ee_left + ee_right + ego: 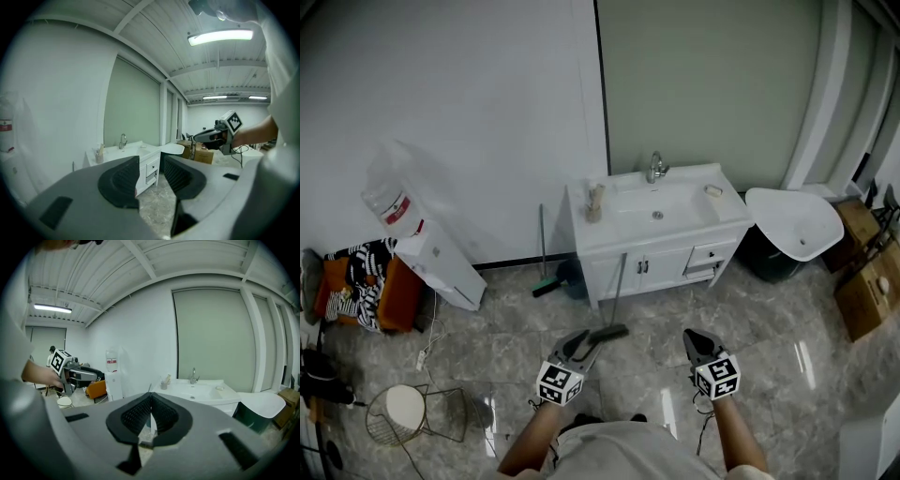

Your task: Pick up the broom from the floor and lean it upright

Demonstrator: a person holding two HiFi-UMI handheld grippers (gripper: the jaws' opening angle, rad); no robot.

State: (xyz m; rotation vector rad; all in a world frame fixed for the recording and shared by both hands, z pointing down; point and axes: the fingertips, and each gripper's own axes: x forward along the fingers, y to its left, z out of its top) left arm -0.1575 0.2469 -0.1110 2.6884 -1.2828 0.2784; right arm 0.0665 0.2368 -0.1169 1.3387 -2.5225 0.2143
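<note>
Broom propped against the vanity, both grippers empty

Ahead of the person at 12 o'clock stands a white vanity (661, 265); a water dispenser (441, 264) leans at 10 o'clock and a white basin (797, 223) sits at 2 o'clock. The broom (611, 331) stands upright against the vanity's front with its head on the floor, near the left gripper (151, 174) at its 1 o'clock. That gripper's jaws are apart with nothing between them. The right gripper (150, 401) has its jaws together, empty.
</note>
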